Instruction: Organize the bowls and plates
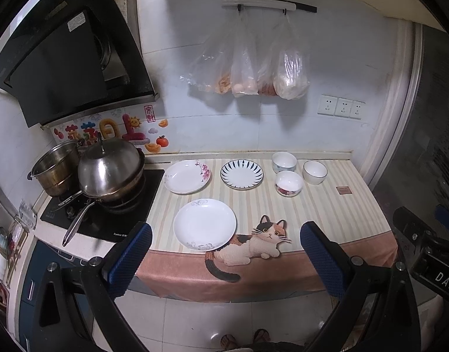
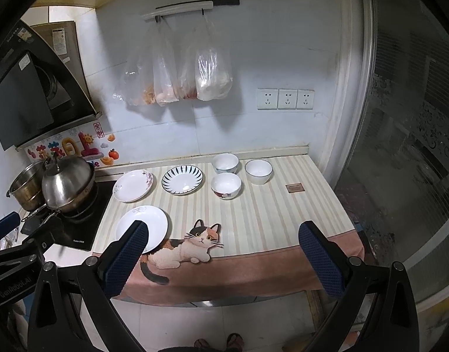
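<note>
Pots (image 1: pixel 107 173) left of plates (image 1: pixel 204 224); bowls (image 1: pixel 289 182) right

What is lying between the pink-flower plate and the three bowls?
The blue-striped plate sits between the pink-flower plate and the three bowls; both wrist views show it.

Three plates (image 1: pixel 204 224) and three bowls (image 1: pixel 289 183) sit apart on the bench (image 1: pixel 342 220). The left tool (image 1: pixel 226 259) hangs before it, jaws wide, empty.
</note>
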Demonstrator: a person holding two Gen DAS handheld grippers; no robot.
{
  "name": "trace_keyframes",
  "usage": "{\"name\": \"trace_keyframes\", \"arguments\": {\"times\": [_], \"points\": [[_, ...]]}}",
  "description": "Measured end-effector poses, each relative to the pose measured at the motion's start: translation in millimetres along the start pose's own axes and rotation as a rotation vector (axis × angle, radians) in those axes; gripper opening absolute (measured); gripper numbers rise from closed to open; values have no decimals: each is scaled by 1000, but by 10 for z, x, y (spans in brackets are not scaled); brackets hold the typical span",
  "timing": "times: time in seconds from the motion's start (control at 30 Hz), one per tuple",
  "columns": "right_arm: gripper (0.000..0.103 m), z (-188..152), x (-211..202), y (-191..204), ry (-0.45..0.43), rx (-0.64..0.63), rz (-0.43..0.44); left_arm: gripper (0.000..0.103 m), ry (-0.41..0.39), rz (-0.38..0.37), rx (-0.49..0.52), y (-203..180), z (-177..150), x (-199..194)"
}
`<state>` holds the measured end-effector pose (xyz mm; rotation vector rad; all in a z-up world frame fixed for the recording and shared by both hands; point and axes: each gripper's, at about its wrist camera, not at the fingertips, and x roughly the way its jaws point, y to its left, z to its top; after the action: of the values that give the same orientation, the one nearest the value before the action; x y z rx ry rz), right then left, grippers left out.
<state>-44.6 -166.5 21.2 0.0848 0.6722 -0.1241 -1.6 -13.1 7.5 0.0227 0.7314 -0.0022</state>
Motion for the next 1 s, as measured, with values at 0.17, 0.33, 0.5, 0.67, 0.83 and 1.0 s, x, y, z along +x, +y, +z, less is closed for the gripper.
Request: {"name": "trace_keyframes", "arguments": {"times": [0.17, 0.33, 0.5, 0.67, 0.83, 1.0], "points": [[103, -40, 52, 41, -27, 13, 34, 103, -12, 4, -12, 146, 12, 149], [103, -142, 547, 171, 27, 12, 94, 103, 8, 80, -62, 516, -34, 724], [103, -289, 1392, 369, 165, 24, 179, 103, 102, 144, -111, 892, -110, 1476], [103, -477, 2448, 608, 322, -12, 201, 103, 252, 160, -153, 1227, -223, 2376], [103, -595, 3575, 806, 477, 7, 290, 103, 359, 162, -175, 1464, -307, 3218], [101, -683, 4741, 1097, 636, 1, 391, 103, 496, 126, -208, 1632, -436, 4024]]}}
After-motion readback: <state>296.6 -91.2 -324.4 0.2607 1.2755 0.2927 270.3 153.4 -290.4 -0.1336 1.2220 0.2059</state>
